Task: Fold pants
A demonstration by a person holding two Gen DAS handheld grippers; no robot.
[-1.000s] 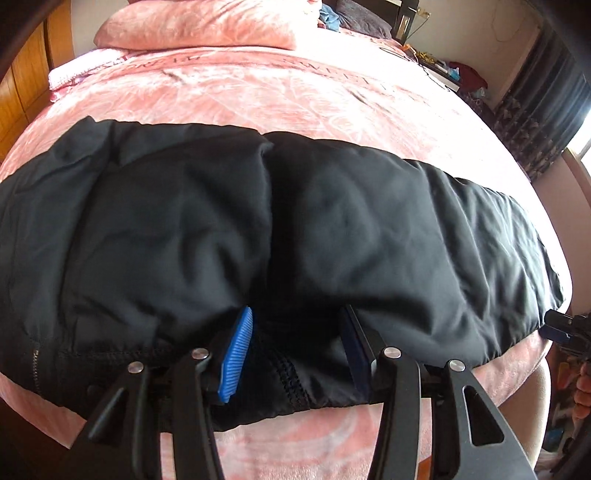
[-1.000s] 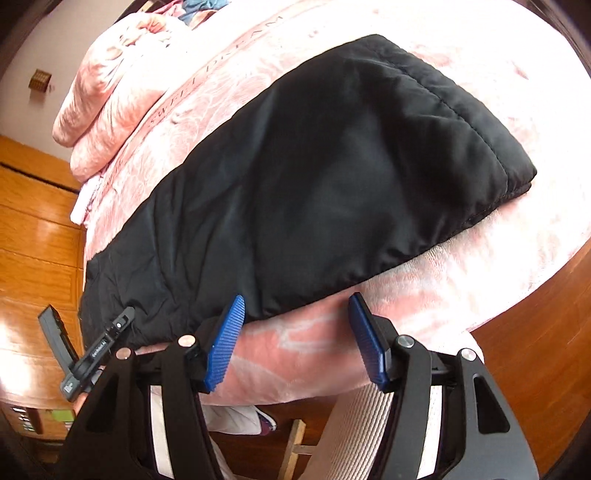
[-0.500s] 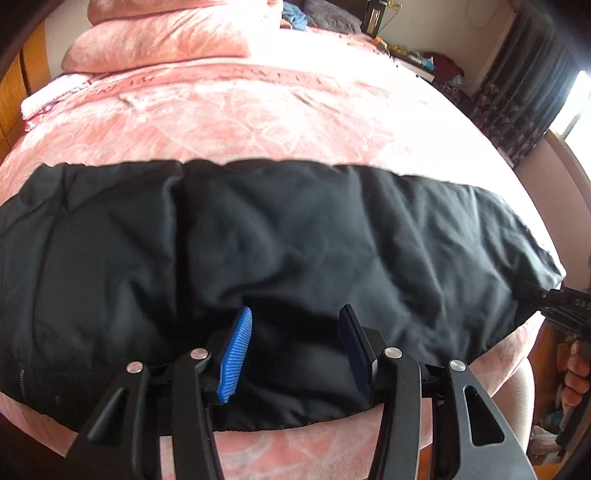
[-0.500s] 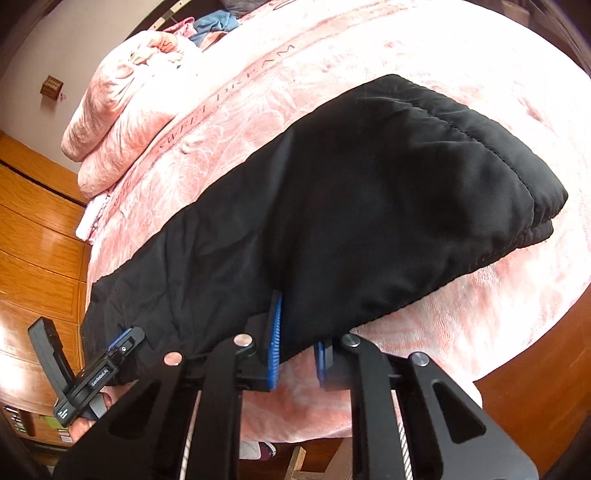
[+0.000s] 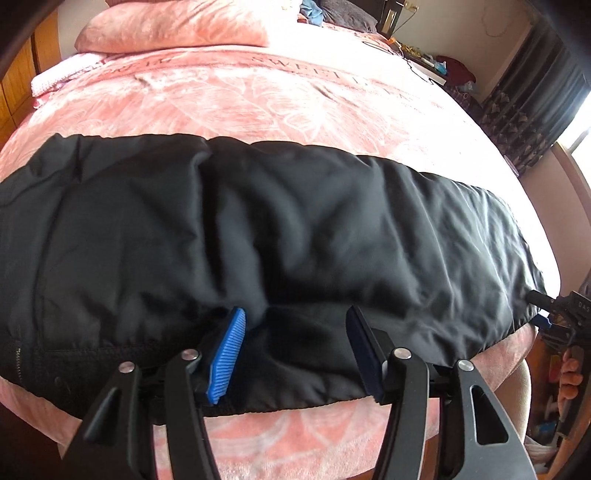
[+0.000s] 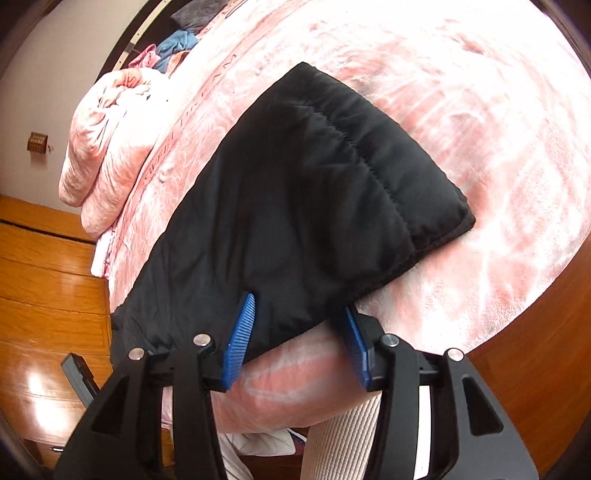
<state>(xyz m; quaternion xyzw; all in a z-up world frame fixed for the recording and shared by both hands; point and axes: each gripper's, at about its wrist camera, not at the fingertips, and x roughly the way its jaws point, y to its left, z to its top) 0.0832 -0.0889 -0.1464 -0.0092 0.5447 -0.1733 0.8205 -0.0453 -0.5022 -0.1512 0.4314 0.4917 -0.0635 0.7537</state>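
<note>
Lying lengthwise along the near edge of the pink bed, black pants with left gripper and right gripper both opening, released astride the near hem; best re-pinching both layers evenly before folding.

Home bedroom: pink bed, pillow.

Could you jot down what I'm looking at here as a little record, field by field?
Setting: a bed under a pink blanket
Garment: black padded pants, laid across the near edge of the bed
Left gripper: jaws opening, standing over the pants' near edge
Right gripper: jaws opening, the pants' edge between them, not pinched
Also there: a pink pillow at the bed's far end
Fold: not yet made
</note>
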